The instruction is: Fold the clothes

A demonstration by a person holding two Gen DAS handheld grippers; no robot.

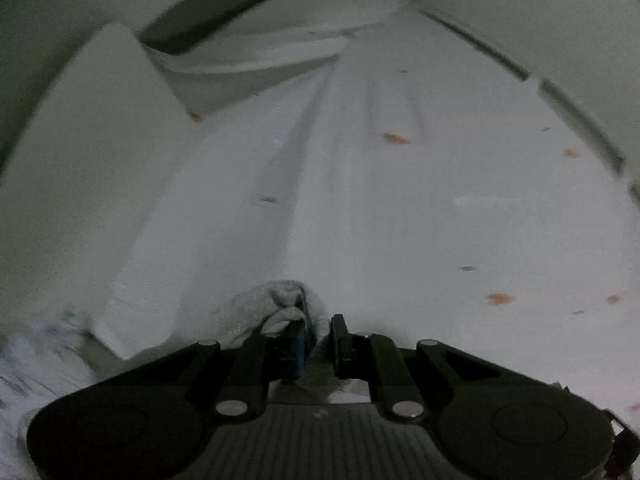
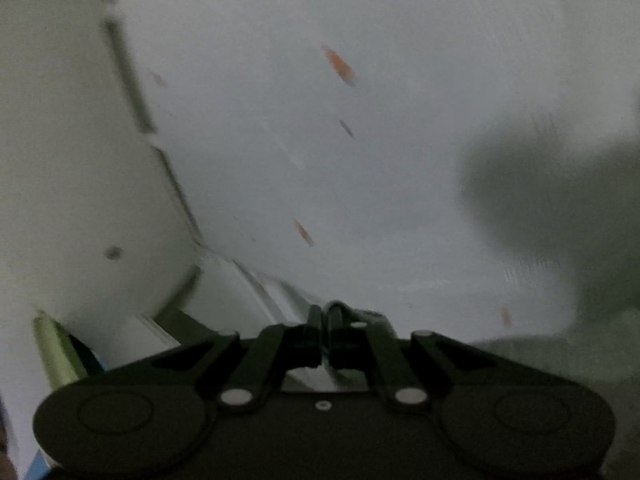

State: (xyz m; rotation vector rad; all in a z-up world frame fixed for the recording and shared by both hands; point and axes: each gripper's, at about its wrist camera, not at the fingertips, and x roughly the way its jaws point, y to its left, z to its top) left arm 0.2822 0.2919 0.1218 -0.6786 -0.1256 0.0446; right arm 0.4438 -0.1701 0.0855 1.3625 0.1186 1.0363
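Now, on the left wrist view, my left gripper (image 1: 316, 334) pinches a bunched fold of the white speckled cloth (image 1: 400, 200), which stretches away taut ahead of it. On the right wrist view, my right gripper (image 2: 325, 322) has its jaws pressed together on an edge of the same cloth (image 2: 360, 184), heavily blurred.

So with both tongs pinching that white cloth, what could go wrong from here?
The left tongs hold only a small bunched corner of the white cloth; it could slip out. The right tongs grip a thin edge, easily lost. Both views are blurred, so a fast swing could drag the fabric unevenly.
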